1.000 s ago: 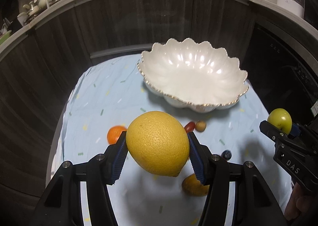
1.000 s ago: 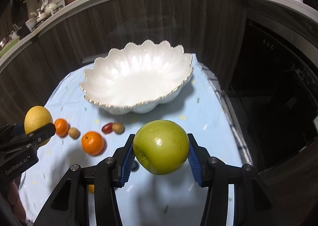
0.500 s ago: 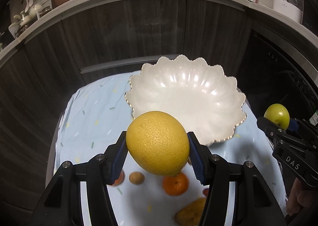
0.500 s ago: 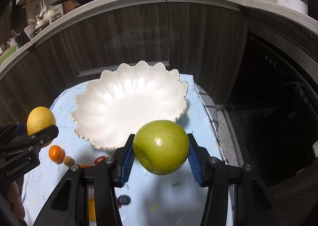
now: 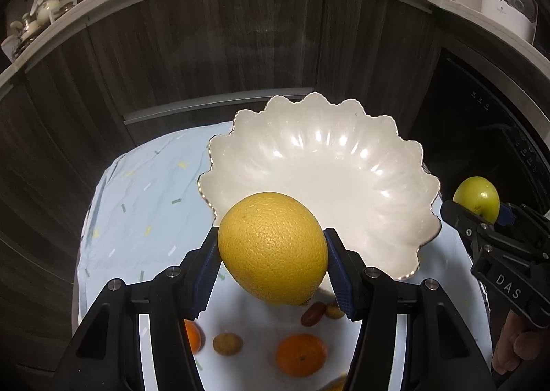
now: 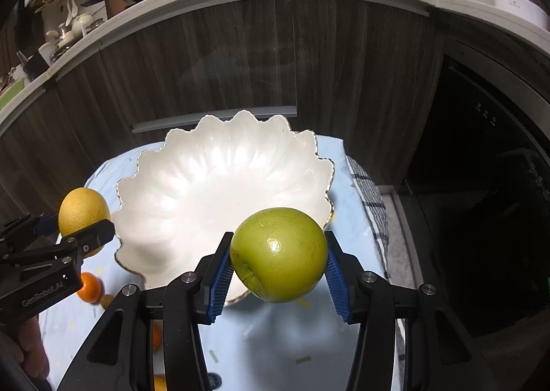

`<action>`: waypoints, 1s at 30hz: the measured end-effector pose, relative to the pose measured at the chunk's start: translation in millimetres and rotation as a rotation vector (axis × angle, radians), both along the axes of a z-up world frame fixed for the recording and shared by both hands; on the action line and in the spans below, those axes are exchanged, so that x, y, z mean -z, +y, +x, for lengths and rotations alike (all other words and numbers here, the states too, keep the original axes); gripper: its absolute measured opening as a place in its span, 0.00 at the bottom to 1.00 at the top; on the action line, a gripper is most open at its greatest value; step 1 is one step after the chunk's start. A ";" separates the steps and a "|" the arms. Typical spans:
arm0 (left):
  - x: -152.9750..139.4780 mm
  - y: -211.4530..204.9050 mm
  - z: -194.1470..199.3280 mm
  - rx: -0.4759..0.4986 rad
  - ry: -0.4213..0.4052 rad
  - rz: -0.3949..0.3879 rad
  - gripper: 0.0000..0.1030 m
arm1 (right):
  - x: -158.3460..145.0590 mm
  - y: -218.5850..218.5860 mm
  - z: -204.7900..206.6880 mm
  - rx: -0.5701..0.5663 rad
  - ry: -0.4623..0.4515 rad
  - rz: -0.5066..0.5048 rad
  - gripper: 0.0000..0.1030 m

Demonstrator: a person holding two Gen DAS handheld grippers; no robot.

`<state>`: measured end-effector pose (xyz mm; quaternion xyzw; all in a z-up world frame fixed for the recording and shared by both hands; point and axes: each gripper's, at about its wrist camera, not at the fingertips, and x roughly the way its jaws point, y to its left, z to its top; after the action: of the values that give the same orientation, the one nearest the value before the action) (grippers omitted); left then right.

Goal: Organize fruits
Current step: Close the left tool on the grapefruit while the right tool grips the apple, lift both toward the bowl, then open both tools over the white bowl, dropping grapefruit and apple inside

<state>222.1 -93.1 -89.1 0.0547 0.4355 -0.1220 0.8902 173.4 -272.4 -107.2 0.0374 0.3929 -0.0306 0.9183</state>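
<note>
My left gripper (image 5: 273,263) is shut on a large yellow citrus fruit (image 5: 272,248) and holds it in the air at the near left rim of a white scalloped bowl (image 5: 343,191). My right gripper (image 6: 278,267) is shut on a green apple (image 6: 279,255) and holds it above the bowl's (image 6: 206,191) near right rim. Each gripper shows in the other's view: the apple at the right edge (image 5: 477,199), the citrus at the left (image 6: 83,212). The bowl holds nothing.
The bowl stands on a light blue cloth (image 5: 144,205) over a small table. Loose fruit lies on the cloth near me: an orange (image 5: 301,354), a second orange (image 5: 192,339), a small brown fruit (image 5: 227,344), a red grape (image 5: 312,313). Dark cabinet fronts (image 5: 223,47) stand behind.
Both grippers have moved forward and up toward the bowl with their fruit still held. The bowl looms larger and the loose fruit has slid toward the bottom of both views.
</note>
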 end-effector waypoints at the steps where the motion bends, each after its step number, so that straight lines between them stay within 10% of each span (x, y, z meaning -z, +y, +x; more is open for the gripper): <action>1: 1.4 -1.0 3.1 0.001 0.007 0.001 0.55 | 1.3 -0.4 2.1 -0.001 0.004 0.001 0.49; 21: 27.0 -2.9 26.4 -0.007 0.110 -0.014 0.56 | 16.6 8.8 26.6 -0.033 0.083 0.025 0.49; 30: 17.4 -1.7 18.7 -0.005 0.056 -0.014 0.71 | 2.2 11.5 17.5 -0.018 0.017 0.003 0.69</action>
<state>240.8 -94.8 -106.4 0.0441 0.4596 -0.1243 0.8783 190.9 -260.8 -109.5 0.0351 0.4010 -0.0217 0.9151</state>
